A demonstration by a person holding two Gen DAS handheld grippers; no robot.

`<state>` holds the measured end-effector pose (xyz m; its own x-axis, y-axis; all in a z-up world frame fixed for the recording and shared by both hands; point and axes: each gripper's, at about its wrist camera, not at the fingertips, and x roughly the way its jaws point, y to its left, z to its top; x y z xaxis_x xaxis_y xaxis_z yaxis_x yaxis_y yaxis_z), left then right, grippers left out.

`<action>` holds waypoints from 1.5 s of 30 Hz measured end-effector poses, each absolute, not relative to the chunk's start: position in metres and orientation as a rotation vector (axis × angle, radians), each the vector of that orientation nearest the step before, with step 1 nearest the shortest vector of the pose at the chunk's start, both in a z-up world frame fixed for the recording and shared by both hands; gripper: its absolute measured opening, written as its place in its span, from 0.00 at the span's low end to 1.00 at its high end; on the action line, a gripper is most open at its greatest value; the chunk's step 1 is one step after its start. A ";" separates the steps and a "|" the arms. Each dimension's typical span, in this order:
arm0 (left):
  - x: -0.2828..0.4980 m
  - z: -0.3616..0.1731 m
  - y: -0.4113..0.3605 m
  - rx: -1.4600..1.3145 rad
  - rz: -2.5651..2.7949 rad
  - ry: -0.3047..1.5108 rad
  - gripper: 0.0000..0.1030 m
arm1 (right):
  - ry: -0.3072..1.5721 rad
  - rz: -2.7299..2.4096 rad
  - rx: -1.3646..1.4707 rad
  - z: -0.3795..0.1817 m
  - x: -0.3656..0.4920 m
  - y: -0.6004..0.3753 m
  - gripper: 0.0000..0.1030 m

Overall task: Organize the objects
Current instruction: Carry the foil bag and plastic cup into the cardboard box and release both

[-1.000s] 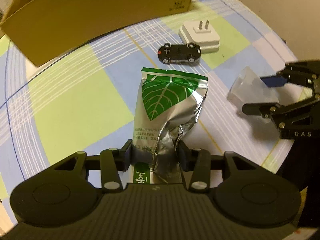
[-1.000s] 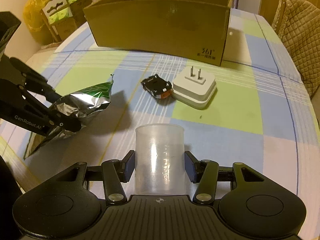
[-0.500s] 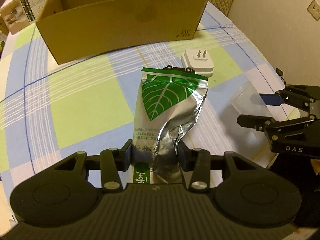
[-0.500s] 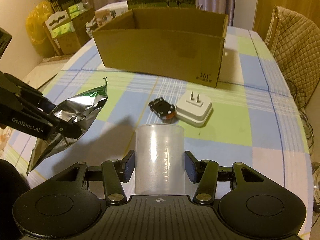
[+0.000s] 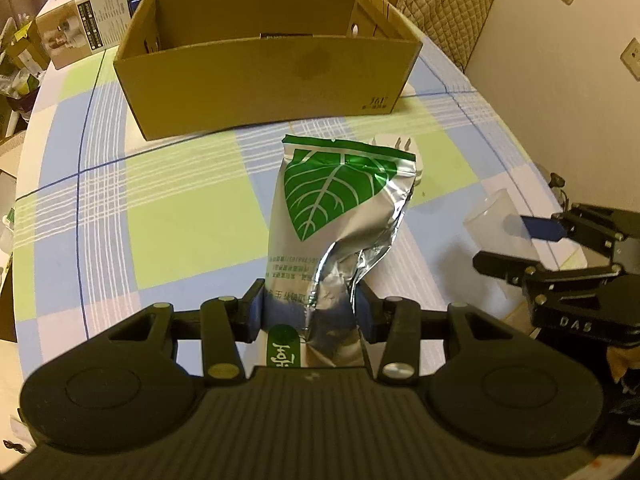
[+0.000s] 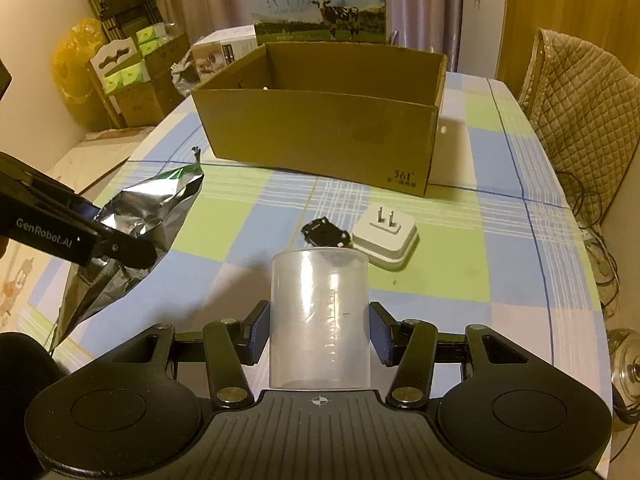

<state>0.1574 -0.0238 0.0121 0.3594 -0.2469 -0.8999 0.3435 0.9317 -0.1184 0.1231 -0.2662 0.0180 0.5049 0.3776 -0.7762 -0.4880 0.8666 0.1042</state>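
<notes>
your left gripper point(image 5: 310, 312) pinches the floppy foil bag point(image 5: 336, 216); your right gripper point(image 6: 319, 334) squeezes the plastic cup point(image 6: 319, 316). both hang above the table, short of the box point(image 6: 320, 128); bag may sag and catch its wall

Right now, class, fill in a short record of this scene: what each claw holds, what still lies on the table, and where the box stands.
Left claw: shut on the foil bag, held above the table
Right claw: shut on the clear plastic cup, held upright
On the table: white plug and black toy car, side by side
Cardboard box: open at the top, on the far side of the table beyond the plug and car
Box contents: mostly hidden by its front wall
</notes>
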 end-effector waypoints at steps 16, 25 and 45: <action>0.153 0.024 -0.024 0.096 -0.374 1.120 0.39 | 0.885 0.530 -0.135 0.025 0.120 -0.265 0.47; 0.157 0.026 -0.021 0.109 -0.379 1.119 0.39 | 0.882 0.526 -0.134 0.027 0.127 -0.267 0.47; 0.275 0.092 -0.019 0.168 -0.366 1.040 0.39 | 0.749 0.535 -0.157 0.099 0.241 -0.247 0.47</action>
<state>0.2749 -0.0194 0.0918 0.4530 -0.2161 -0.8649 0.3737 0.9269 -0.0359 0.2412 -0.2474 0.0994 0.6065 0.4060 -0.6836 -0.5156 0.8553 0.0506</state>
